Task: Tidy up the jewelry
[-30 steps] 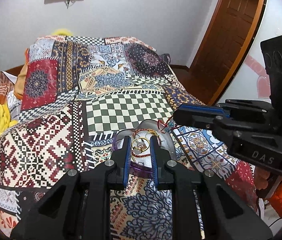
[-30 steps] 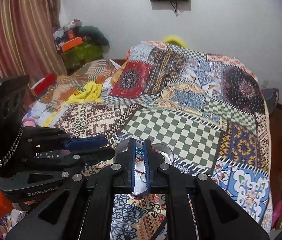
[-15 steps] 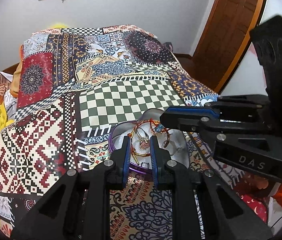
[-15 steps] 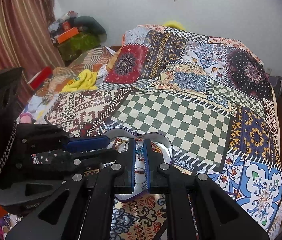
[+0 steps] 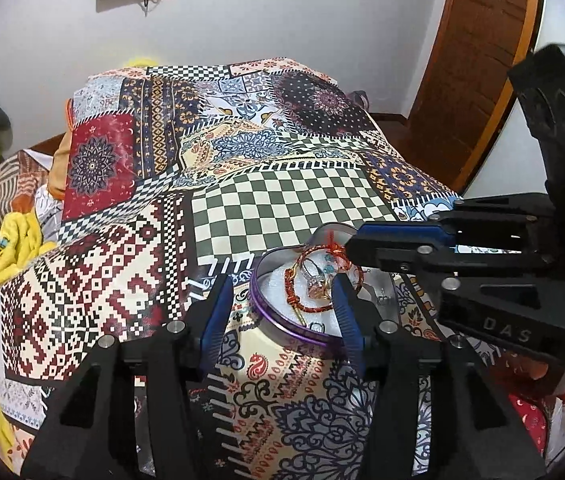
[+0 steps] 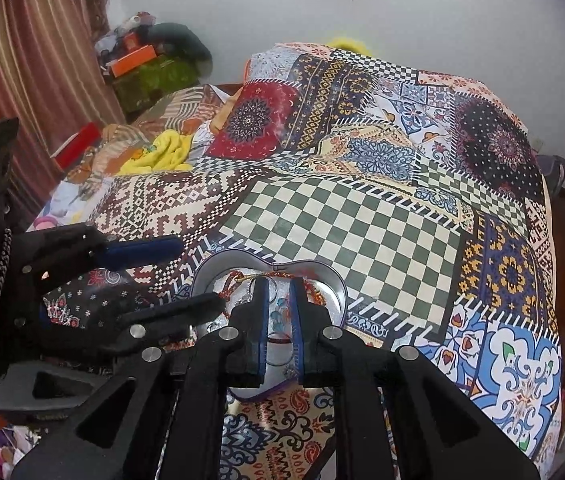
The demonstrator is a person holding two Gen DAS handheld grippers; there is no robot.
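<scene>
Patchwork bedspread (image 5: 266, 208) covers bed beneath white wall (image 5: 282, 16), wooden door (image 5: 478, 52) right

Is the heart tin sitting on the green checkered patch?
No, the heart tin sits just below the checkered patch, on other prints.

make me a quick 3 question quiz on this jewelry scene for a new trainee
1. True or false: the heart-shaped tin rests on the patchwork bedspread.
2. Multiple choice: what colour is the beaded bracelet inside the tin? A) red B) green C) white
3. Short answer: which gripper has the wider gap between its jaws, the left gripper or the right gripper?

Key
1. True.
2. A, red; it loops around a sparkly ring on the tin's white lining.
3. The left gripper; its jaws are opening with nothing pressed between them, while the right gripper's jaws sit almost shut over the tin.
</scene>
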